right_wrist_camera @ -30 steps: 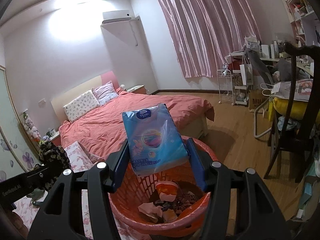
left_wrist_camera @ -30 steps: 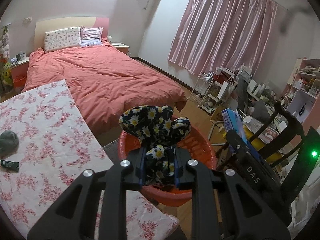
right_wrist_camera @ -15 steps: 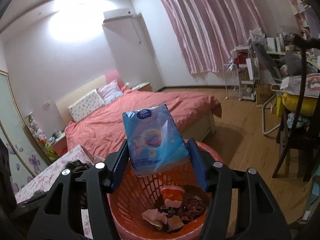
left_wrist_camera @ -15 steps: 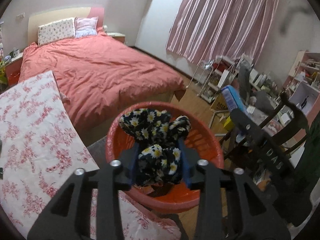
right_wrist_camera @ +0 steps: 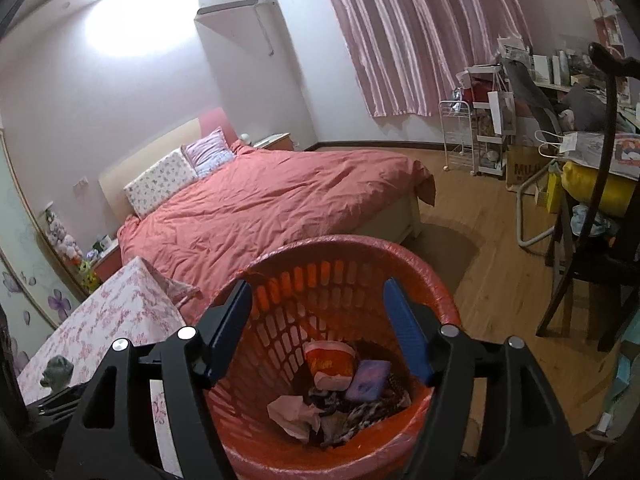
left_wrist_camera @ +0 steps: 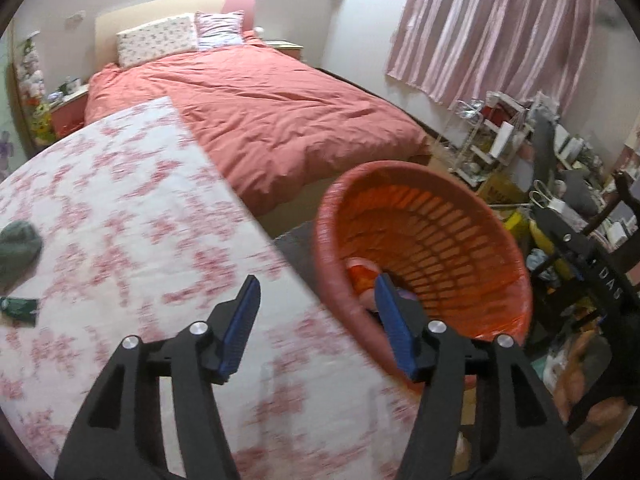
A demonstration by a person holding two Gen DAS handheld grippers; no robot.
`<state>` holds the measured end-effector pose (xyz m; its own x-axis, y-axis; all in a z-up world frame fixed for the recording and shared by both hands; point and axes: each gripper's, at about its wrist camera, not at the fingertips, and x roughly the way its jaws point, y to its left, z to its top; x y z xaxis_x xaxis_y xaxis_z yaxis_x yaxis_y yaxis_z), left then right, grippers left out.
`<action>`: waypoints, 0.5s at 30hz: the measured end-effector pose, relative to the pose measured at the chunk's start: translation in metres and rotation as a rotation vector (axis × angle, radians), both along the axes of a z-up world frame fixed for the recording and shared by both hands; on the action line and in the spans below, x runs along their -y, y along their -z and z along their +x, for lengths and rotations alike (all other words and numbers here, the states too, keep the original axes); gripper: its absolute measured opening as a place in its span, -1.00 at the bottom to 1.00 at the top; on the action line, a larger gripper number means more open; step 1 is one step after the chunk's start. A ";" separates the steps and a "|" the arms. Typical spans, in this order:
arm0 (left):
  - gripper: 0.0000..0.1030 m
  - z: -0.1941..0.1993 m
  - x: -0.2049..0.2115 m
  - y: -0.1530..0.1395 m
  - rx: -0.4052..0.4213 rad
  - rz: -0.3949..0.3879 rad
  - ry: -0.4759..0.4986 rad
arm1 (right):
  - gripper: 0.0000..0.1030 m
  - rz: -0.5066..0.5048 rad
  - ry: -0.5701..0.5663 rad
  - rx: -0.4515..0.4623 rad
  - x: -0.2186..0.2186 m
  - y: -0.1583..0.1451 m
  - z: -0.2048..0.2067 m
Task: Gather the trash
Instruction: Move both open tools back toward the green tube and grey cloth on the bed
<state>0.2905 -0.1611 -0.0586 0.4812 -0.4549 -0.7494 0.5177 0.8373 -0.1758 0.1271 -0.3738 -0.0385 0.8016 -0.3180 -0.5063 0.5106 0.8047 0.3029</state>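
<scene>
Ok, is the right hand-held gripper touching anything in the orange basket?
Apart. The right wrist view shows the right hand-held gripper open and empty above the orange basket, with the trash pile lying well below its fingertips.

My left gripper point(left_wrist_camera: 316, 300): jaws wide apart, nothing btwn pads. My right gripper point(right_wrist_camera: 318, 308): jaws wide apart, likewise empty, angled downward.

Orange basket point(right_wrist_camera: 416, 268); salmon-pink bedspread point(left_wrist_camera: 280, 108); white tablecloth point(left_wrist_camera: 120, 208) with pink flowers; pink striped curtain point(right_wrist_camera: 420, 32); blue fingers point(right_wrist_camera: 406, 332).
</scene>
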 end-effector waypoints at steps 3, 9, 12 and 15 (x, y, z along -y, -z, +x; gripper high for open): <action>0.21 0.003 -0.025 -0.001 -0.002 0.009 -0.050 | 0.32 -0.012 -0.050 -0.014 -0.015 -0.004 0.006; 0.32 0.011 -0.086 -0.008 0.031 0.033 -0.174 | 0.32 -0.042 -0.157 -0.032 -0.050 -0.010 0.017; 0.32 0.021 -0.124 -0.010 0.045 0.049 -0.257 | 0.32 -0.039 -0.199 -0.041 -0.065 -0.011 0.023; 0.33 0.035 -0.159 -0.011 0.069 0.076 -0.346 | 0.32 -0.041 -0.268 -0.062 -0.088 -0.009 0.033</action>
